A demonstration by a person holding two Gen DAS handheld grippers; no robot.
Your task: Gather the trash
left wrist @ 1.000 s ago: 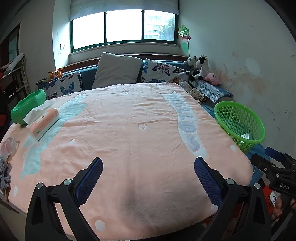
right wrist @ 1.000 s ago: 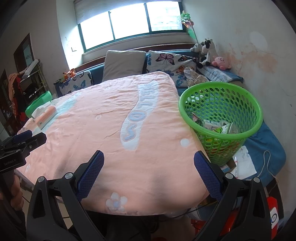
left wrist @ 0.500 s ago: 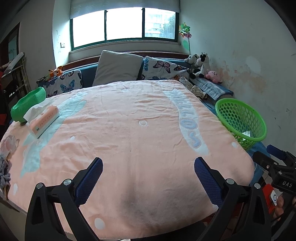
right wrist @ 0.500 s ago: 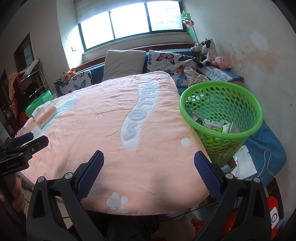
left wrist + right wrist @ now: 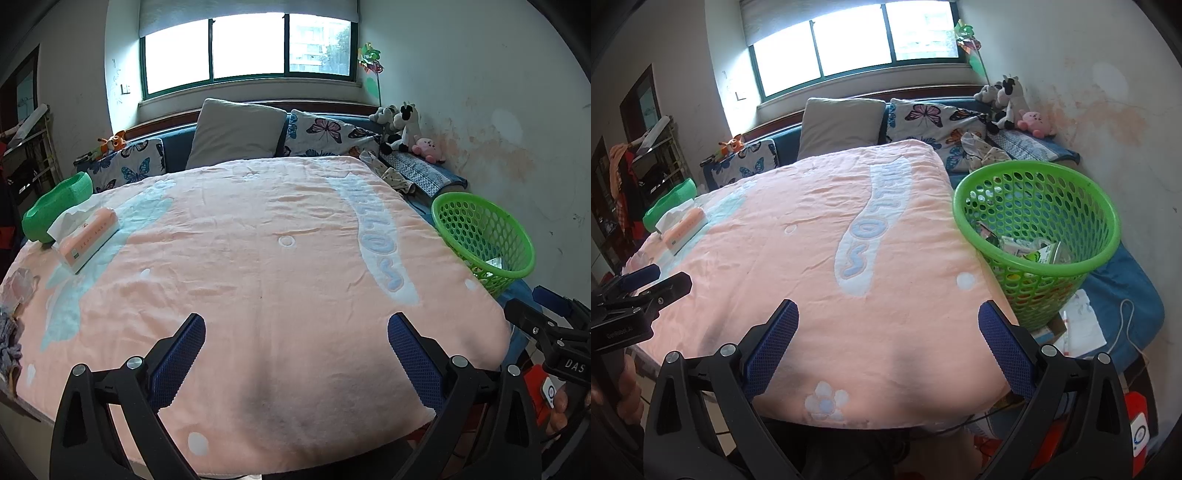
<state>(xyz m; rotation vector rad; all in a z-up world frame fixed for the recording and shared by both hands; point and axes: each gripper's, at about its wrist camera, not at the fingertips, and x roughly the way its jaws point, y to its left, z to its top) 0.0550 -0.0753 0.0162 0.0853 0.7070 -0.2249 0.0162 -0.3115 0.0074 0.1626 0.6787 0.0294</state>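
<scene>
A green mesh basket (image 5: 1038,192) stands at the right edge of the pink-covered table (image 5: 812,258) and holds several pieces of trash (image 5: 1030,251). It also shows in the left wrist view (image 5: 480,236). My left gripper (image 5: 295,354) is open and empty above the table's near edge. My right gripper (image 5: 886,347) is open and empty above the near right corner, left of the basket. Crumpled clear plastic (image 5: 20,284) lies at the table's far left edge.
A tissue pack (image 5: 86,240) and a green bowl (image 5: 55,206) sit at the table's left. A grey cloth (image 5: 9,343) lies at the left edge. Pillows (image 5: 236,136) and plush toys (image 5: 406,129) line the sofa behind. Papers (image 5: 1082,328) lie beside the basket.
Both grippers have drawn back and risen slightly, so the table and basket look a little farther away. Both stay open and empty.
</scene>
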